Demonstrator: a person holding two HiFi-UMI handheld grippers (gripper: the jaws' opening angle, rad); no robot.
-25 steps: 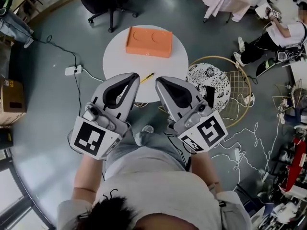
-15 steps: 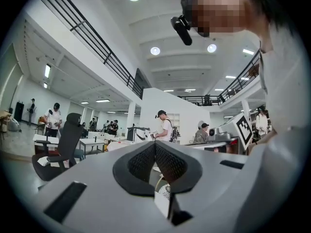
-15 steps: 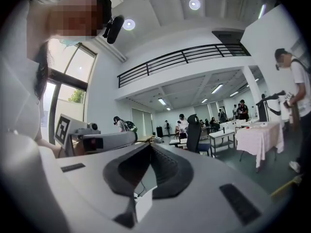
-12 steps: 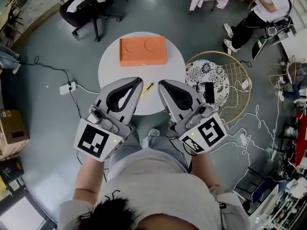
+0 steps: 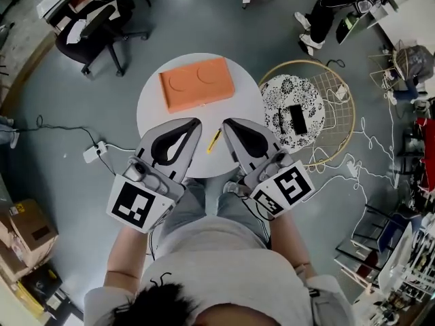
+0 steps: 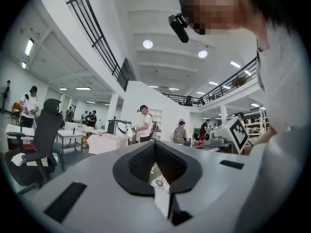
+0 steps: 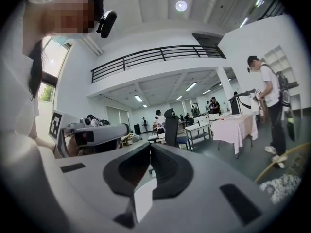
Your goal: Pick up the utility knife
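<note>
Head view: left gripper (image 5: 193,123) and right gripper (image 5: 227,123), jaws pressed together, flank utility knife (image 5: 214,140).

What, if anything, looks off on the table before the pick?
Nothing stands out. The utility knife lies flat on the round table, apart from the orange block, between the tips of the left gripper and right gripper. Both grippers are shut and empty, neither touching the knife.

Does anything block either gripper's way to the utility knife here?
Nothing visible does. The utility knife lies bare on the white table, seen between the left gripper and right gripper tips; the orange block sits beyond it.
</note>
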